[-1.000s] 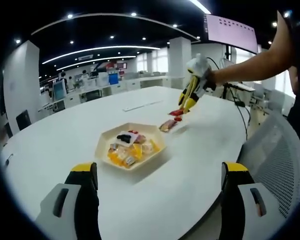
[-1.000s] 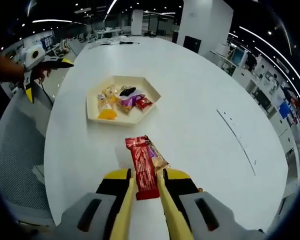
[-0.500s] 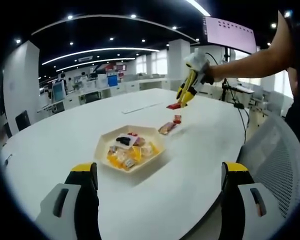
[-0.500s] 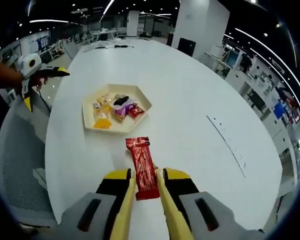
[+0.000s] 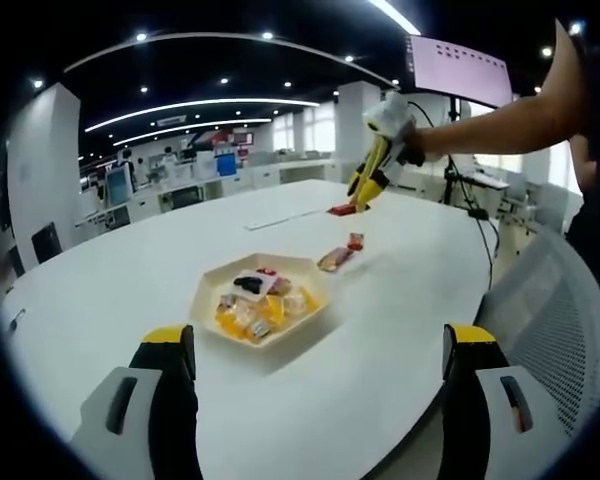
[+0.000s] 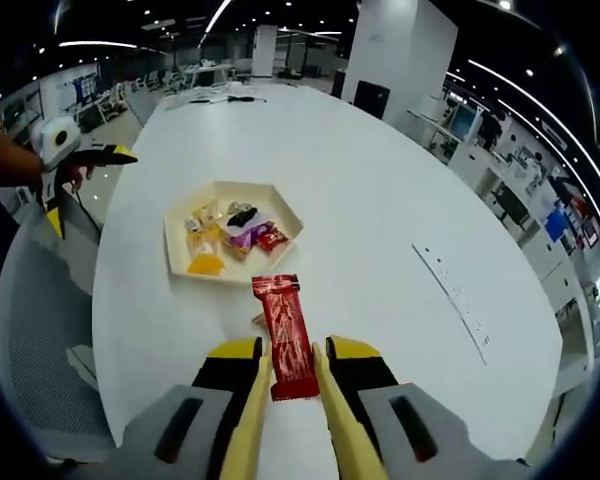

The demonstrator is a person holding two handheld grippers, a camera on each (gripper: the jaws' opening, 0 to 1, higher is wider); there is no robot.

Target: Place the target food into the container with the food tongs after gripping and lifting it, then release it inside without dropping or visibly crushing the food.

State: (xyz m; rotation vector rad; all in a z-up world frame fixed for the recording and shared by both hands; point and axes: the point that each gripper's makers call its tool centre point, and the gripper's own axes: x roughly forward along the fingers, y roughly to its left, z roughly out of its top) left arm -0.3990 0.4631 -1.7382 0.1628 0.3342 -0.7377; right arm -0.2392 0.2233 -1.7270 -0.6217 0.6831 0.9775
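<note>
My right gripper is shut on a long red snack packet, held in the air above the white table. In the left gripper view the same right gripper hangs high over the table's far side, the red packet at its tips. The cream hexagonal tray holds several wrapped snacks and lies ahead of the packet. My left gripper stands open with nothing between its jaws, short of the tray. It also appears at the left, held by a hand.
Two more snack packets lie on the table between tray and right gripper. A thin white strip lies on the far side. A grey mesh chair stands at the table's edge. Office desks fill the background.
The right gripper has risen from the table with the red packet, leaving the other packets lying below. The left gripper has stayed put and open.
</note>
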